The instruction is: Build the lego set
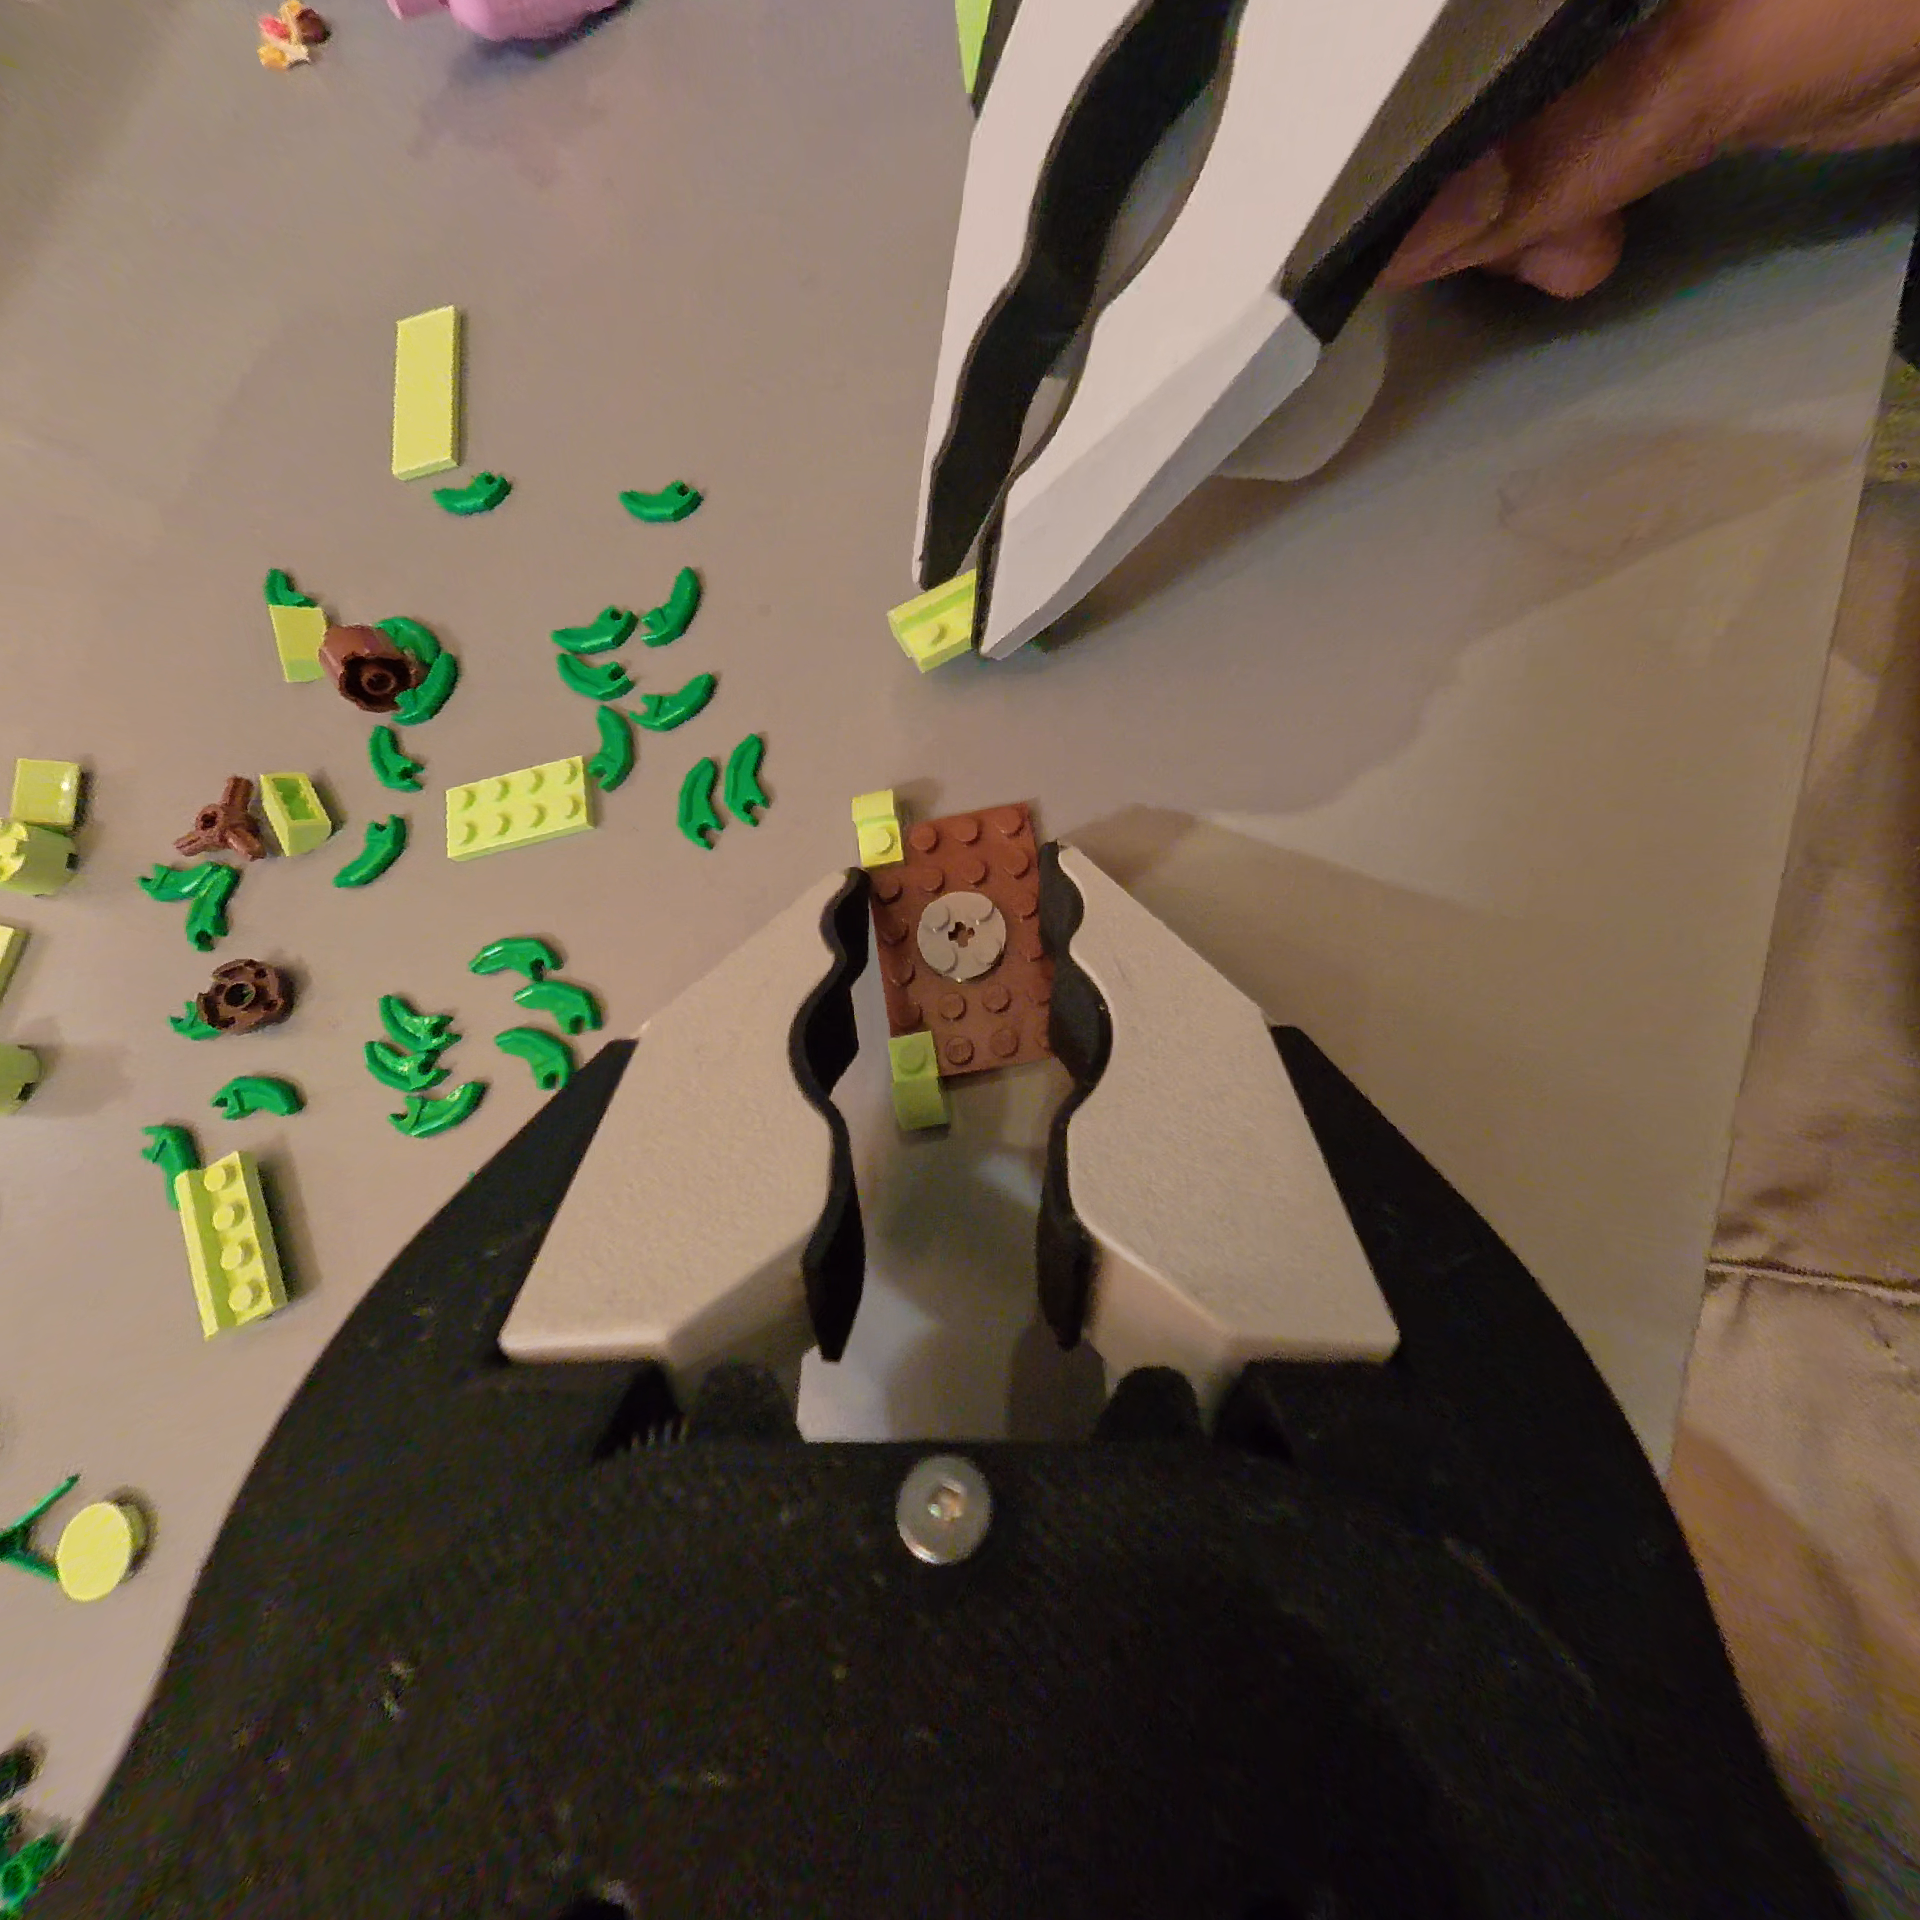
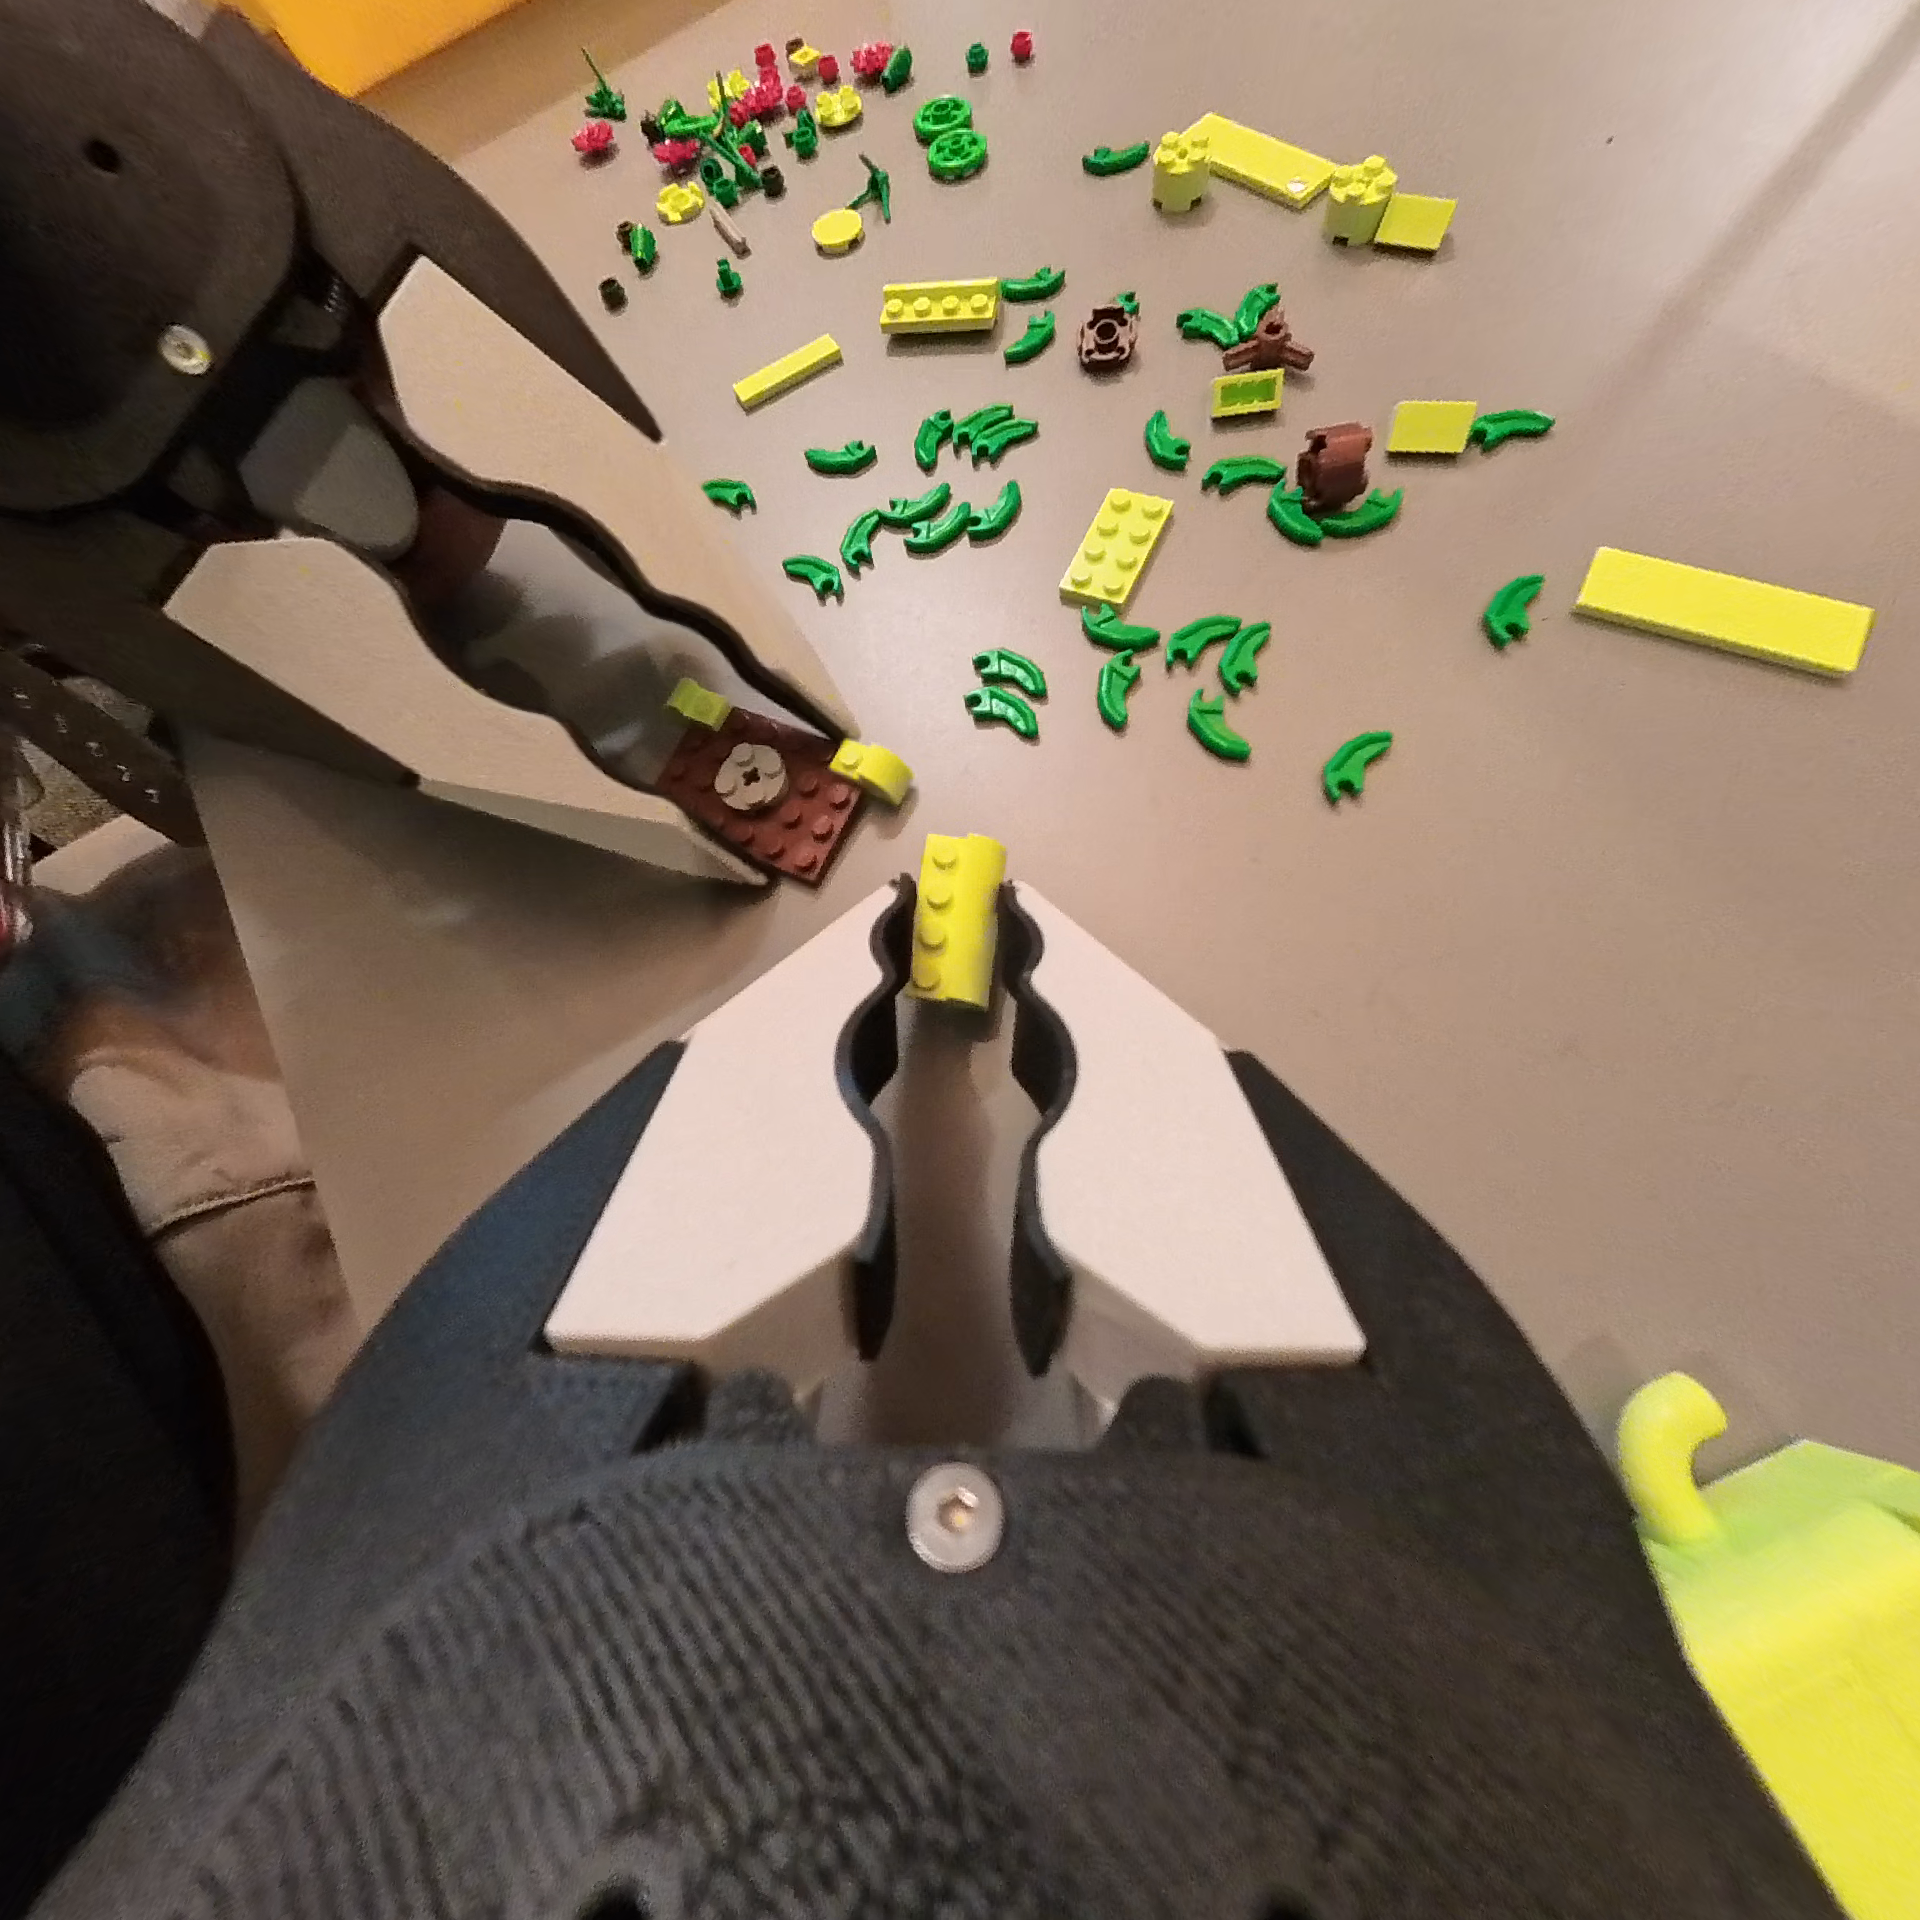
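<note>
left jaws (image 1: 954, 883) pinch brown plate (image 1: 966, 935); right jaws (image 2: 951, 899) clamp lime brick (image 2: 954, 920).

No writing, label or number can be read on anything here.

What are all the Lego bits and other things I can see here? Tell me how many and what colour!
Brown plate: one, with a grey round piece on top and two lime pieces on its edge, between the left tongs' fingers.
Lime curved brick: one, gripped in the right tongs.
Green leaf pieces: many, scattered over the grey table.
Lime bricks and flat tiles: several, among the leaves.
Dark brown stem pieces: a few, among the leaves.
Tiny red, yellow and green bits: a heap, far side of the table.
Left tongs: one, around the plate.
Right tongs: one, shut on the brick.
Hand: one, holding the right tongs.
</note>
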A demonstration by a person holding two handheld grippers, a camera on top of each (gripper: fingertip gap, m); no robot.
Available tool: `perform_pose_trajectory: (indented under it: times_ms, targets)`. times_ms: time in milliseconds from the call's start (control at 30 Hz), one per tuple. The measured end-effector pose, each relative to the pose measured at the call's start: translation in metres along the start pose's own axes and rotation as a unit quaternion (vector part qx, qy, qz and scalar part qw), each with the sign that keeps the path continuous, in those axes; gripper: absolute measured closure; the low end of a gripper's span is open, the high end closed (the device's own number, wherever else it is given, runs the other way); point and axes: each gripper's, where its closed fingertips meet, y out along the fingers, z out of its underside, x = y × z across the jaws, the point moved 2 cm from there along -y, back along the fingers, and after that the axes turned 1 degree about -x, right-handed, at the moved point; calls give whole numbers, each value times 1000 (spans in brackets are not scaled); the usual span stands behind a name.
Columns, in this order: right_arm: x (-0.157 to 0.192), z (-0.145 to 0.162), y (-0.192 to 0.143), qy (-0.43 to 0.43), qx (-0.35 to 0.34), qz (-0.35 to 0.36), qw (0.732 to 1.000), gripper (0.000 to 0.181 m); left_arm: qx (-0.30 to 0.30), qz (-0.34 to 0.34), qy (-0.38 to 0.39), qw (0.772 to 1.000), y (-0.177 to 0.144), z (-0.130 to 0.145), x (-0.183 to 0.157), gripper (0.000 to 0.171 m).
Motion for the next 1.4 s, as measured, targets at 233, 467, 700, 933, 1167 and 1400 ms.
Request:
perform_pose_trajectory:
  times_ms: [233, 467, 700, 933, 1167, 1400]
  targets:
    - [7, 2, 4, -21, 11, -1, 1000, 167, 3, 21, -21, 1000, 1, 1, 0, 137]
    - [22, -7, 8, 1, -12, -22, 1000, 167, 3, 18, -26, 1000, 0, 1, 2, 132]
    - [19, 0, 14, 8, 15, 18, 1000, 167, -2, -24, -14, 1000, -1, 0, 8, 119]
    - [12, -5, 10, 50, -7, 11, 999, 167, -11, -18, -24, 999, -3, -1, 9, 104]
    - [10, -1, 7, 90, -8, 23, 996, 168, -42, 25, -75, 996, -10, -6, 11, 101]
    - [18, 0, 10, 114, -6, 17, 993, 167, -26, 54, -86, 995, -11, 0, 3, 103]
